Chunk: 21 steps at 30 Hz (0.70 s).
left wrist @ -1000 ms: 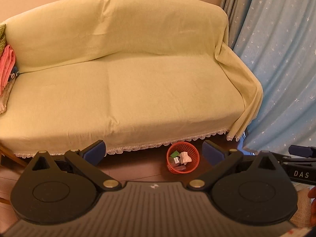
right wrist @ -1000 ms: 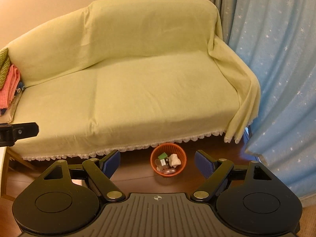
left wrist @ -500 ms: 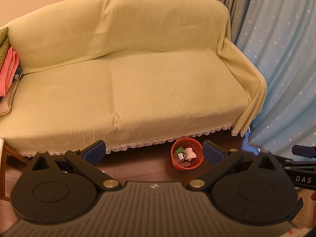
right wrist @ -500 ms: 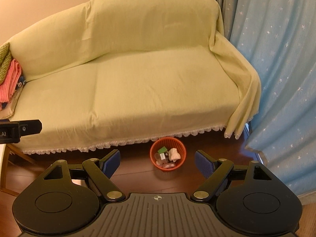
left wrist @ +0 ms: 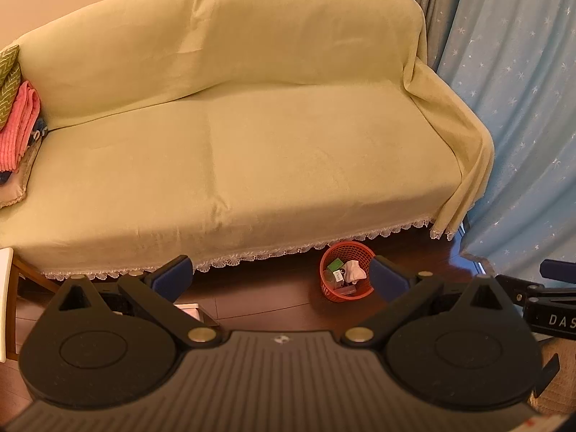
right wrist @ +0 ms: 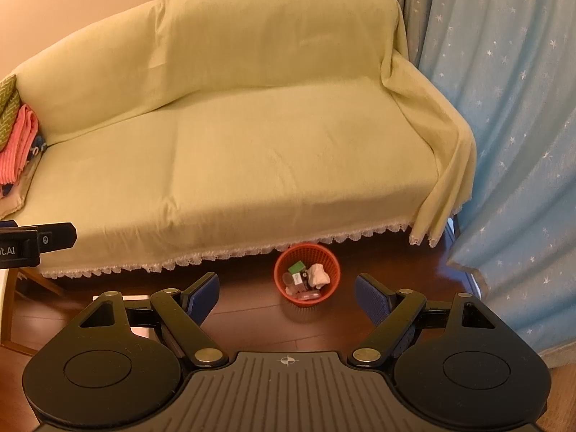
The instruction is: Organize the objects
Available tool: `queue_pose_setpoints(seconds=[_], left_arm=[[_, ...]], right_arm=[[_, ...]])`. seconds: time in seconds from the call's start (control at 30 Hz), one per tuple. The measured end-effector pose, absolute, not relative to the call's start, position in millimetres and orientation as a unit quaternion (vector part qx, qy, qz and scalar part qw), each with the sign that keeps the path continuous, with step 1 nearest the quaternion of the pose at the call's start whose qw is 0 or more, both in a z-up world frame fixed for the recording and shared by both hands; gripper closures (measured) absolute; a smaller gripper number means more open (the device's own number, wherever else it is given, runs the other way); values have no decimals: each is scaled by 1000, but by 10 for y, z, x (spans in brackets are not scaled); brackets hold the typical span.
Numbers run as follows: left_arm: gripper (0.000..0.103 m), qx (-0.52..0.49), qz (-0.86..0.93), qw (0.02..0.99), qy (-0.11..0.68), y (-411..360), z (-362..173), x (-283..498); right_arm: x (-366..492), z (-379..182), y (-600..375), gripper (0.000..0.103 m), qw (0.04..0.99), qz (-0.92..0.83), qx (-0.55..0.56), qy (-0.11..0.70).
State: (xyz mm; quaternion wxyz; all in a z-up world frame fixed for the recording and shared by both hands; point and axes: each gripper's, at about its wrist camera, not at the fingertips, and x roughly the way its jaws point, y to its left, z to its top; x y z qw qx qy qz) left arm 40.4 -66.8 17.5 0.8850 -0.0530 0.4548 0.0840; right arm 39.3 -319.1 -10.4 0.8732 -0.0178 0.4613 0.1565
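Both claws, left (left wrist: 280, 280) and right (right wrist: 287, 297), gape wide and empty, orange basket (right wrist: 307, 276) well beyond them.

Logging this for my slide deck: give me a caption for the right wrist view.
Open right claw above the orange basket of small items, before the green-draped sofa.

Both views have pulled back and risen; the orange basket (right wrist: 307, 276) now sits higher, clear of the sofa (right wrist: 252, 151) fringe
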Motion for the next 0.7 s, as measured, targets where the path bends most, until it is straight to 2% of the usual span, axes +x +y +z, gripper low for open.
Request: queue_pose_setpoints(seconds=[0.7], left_arm=[[1, -51, 84, 883, 460, -697, 157, 396]], right_arm=[[368, -135, -3168, 23, 871, 156, -19, 466]])
